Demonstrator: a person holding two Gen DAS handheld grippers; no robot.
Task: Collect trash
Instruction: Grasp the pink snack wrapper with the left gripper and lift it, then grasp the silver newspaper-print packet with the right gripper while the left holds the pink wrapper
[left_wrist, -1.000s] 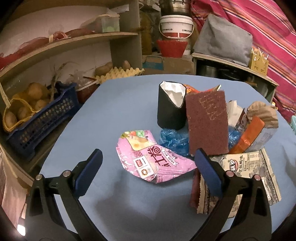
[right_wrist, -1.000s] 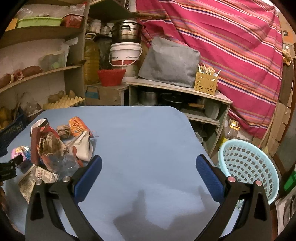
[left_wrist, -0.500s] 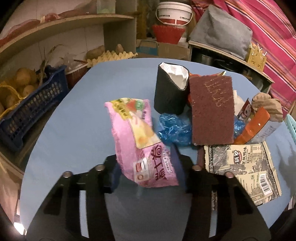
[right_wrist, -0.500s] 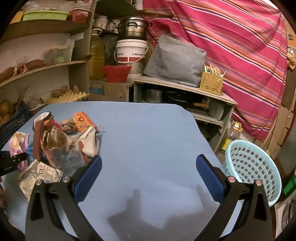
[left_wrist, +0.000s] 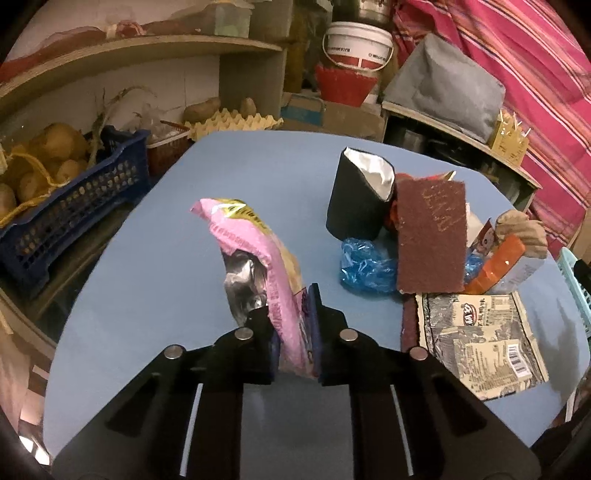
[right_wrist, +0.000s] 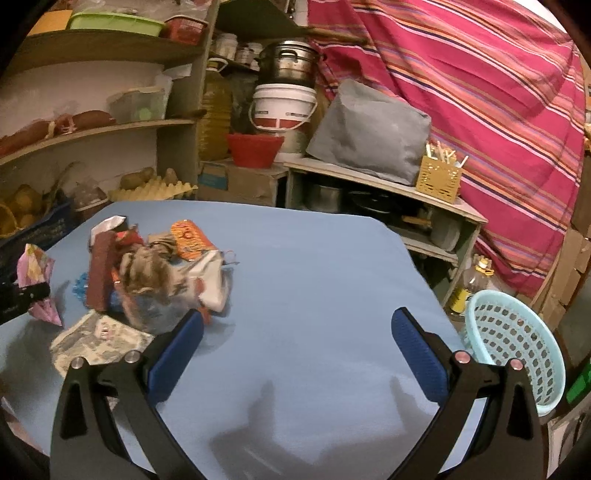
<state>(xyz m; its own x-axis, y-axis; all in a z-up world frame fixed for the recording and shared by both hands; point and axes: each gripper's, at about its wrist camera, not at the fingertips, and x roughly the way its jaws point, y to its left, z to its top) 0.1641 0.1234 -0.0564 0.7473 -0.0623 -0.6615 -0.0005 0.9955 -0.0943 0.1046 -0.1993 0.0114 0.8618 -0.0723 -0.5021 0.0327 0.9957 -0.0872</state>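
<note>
Left wrist: pink wrapper (left_wrist: 258, 258) now pinched upright.

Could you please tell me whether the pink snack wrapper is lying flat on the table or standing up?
Standing up: the left claw is shut on the pink snack wrapper, pinching its lower end so it rises crumpled above the blue table.

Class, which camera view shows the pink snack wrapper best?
The left wrist view: the pink snack wrapper fills the centre, pinched upright in the left tool, foil lining visible. The right wrist view shows it only small at the left edge, partly behind that tool.
</note>
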